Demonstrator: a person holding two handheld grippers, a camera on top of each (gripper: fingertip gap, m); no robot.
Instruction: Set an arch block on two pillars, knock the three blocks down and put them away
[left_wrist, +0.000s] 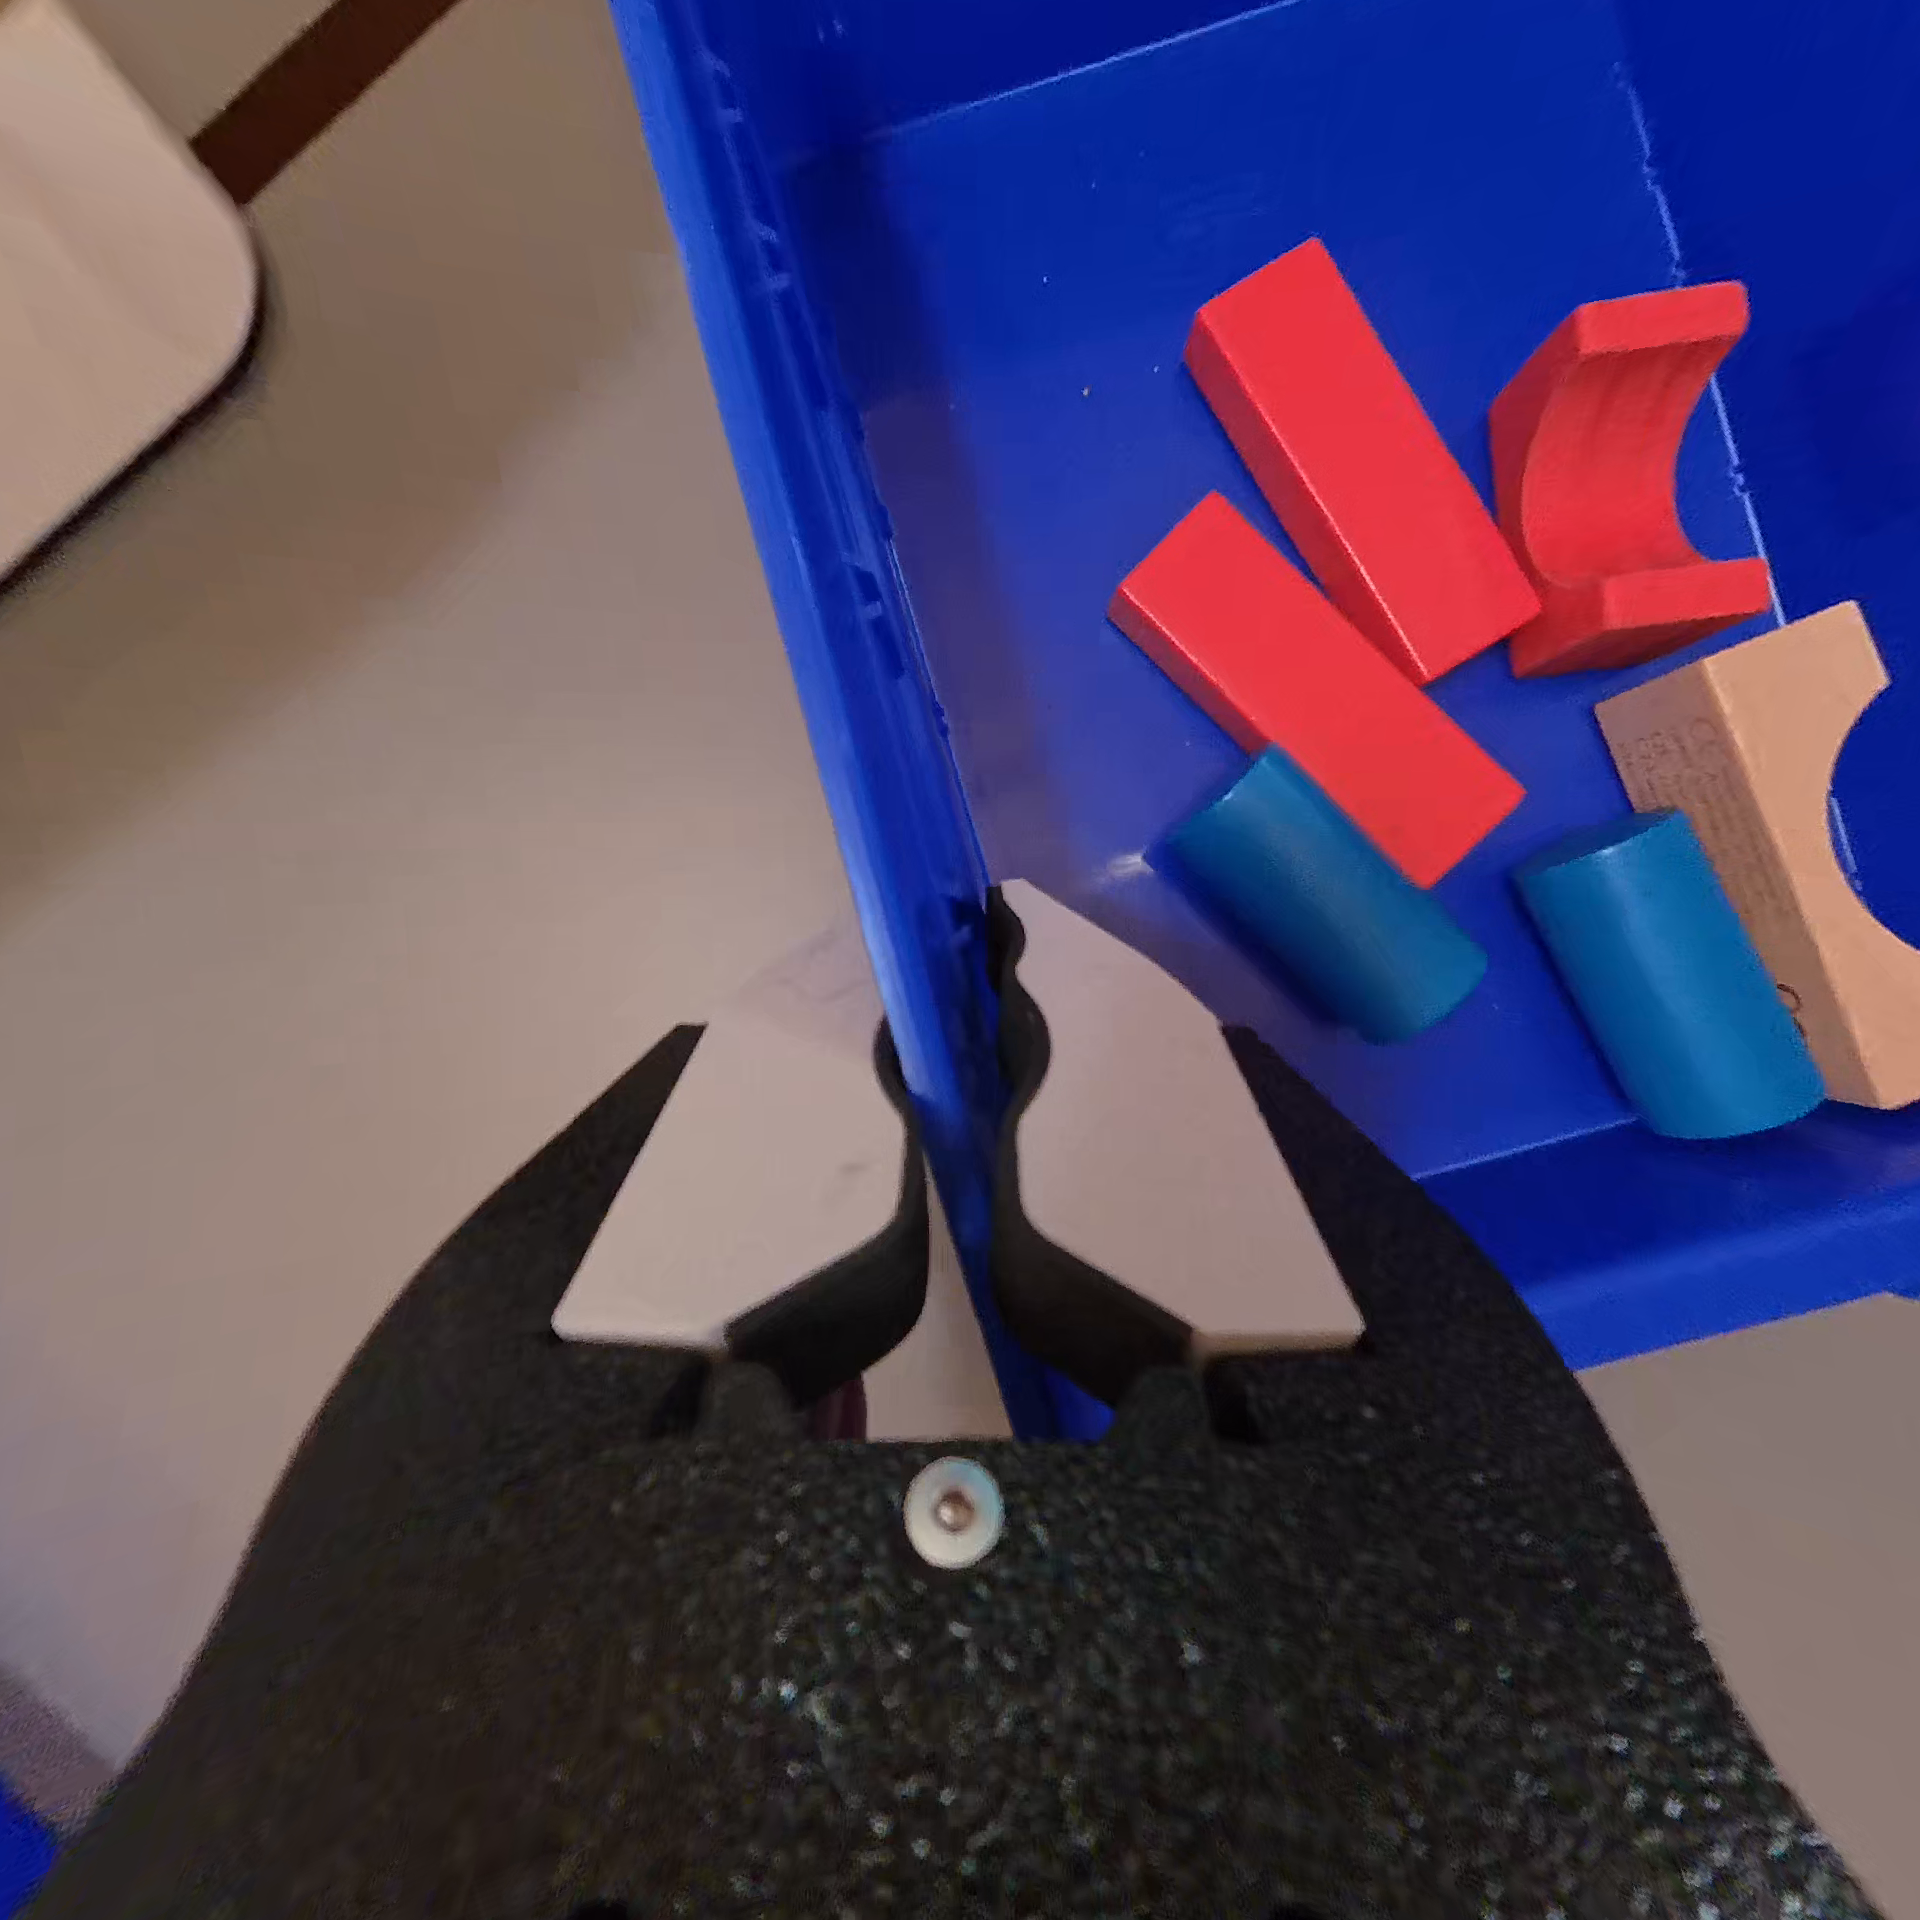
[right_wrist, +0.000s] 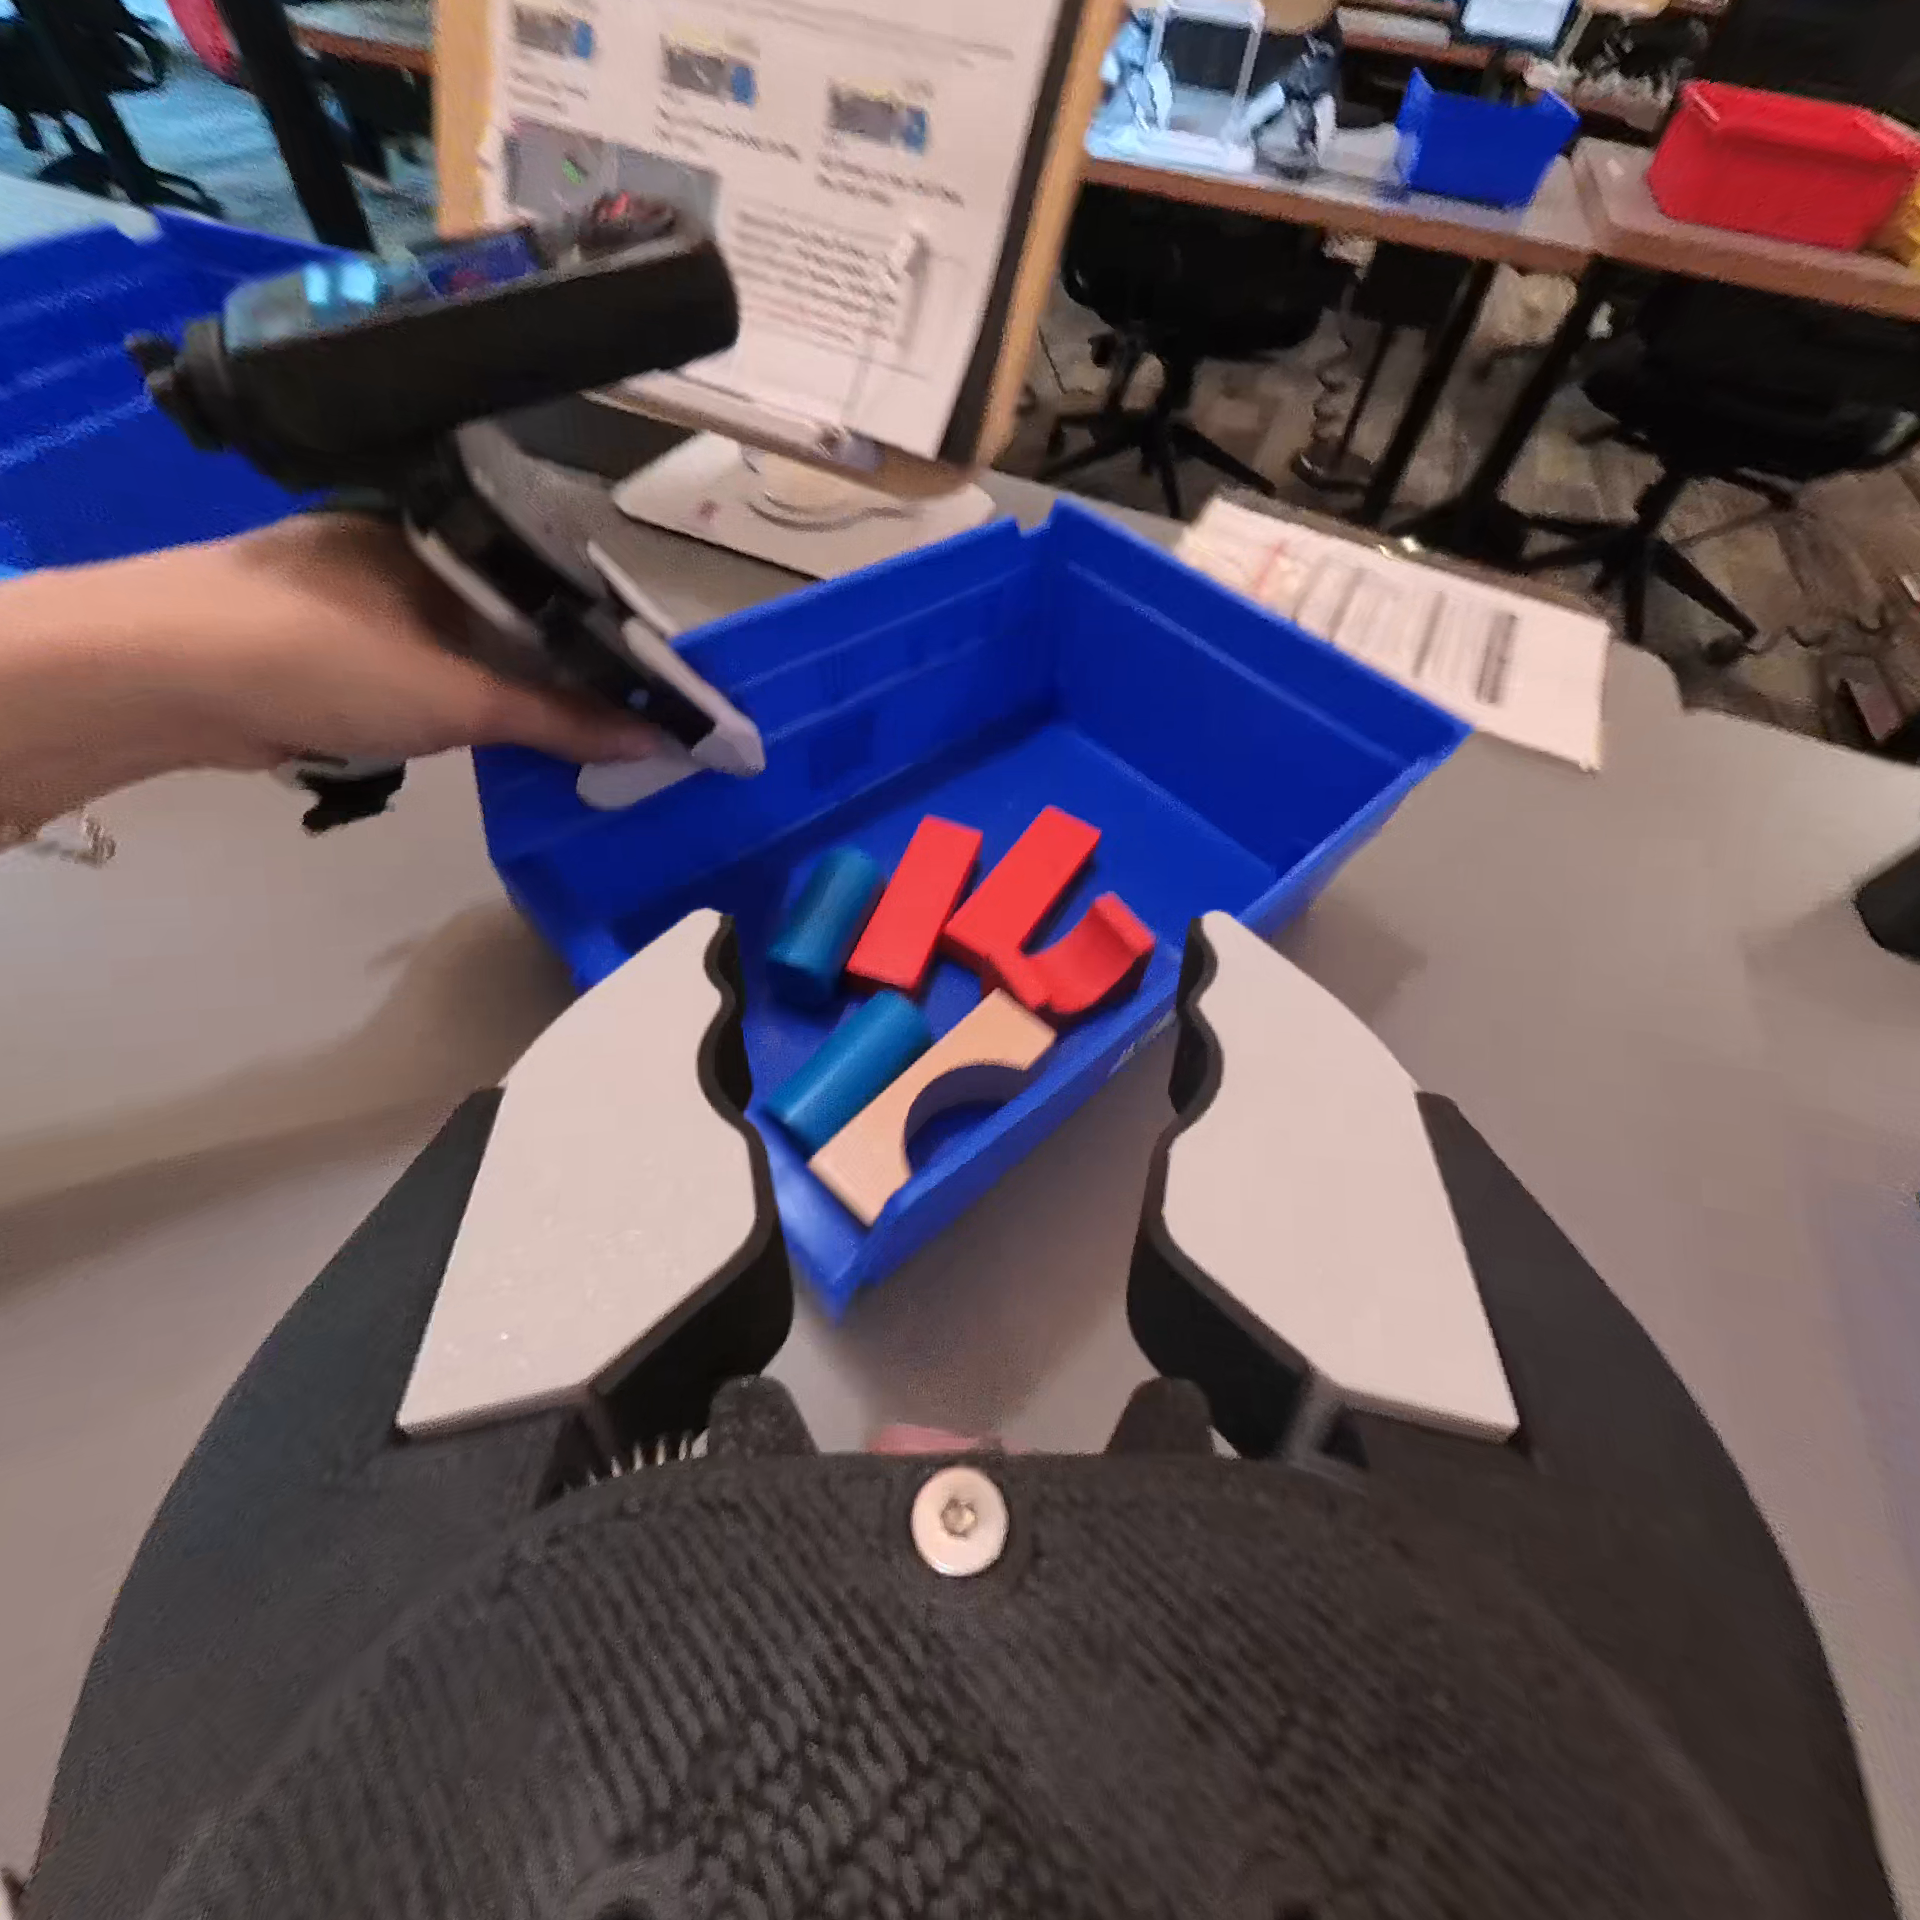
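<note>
A blue plastic bin (left_wrist: 790, 436) stands on a grey table and also shows in the right wrist view (right_wrist: 1226, 675). My left gripper (left_wrist: 961, 1039) is shut on the bin's left wall; it also shows in the right wrist view (right_wrist: 675, 758), held by a hand. In the bin lie two red flat blocks (left_wrist: 1351, 457) (left_wrist: 1320, 686), a red arch block (left_wrist: 1621, 478), two blue cylinders (left_wrist: 1320, 894) (left_wrist: 1673, 977) and a plain wooden arch block (left_wrist: 1766, 831). My right gripper (right_wrist: 961, 997) is open and empty, above the bin's near corner, with the blocks (right_wrist: 914, 904) between its fingers.
A stand with a printed sheet (right_wrist: 769, 208) is behind the bin, and a paper sheet (right_wrist: 1423, 623) lies at the back right. Another blue bin (right_wrist: 73, 395) is at the far left. Desks with blue (right_wrist: 1475, 135) and red bins (right_wrist: 1777, 166) and chairs are beyond. Some 25 cm of space lies between my two pairs of fingers.
</note>
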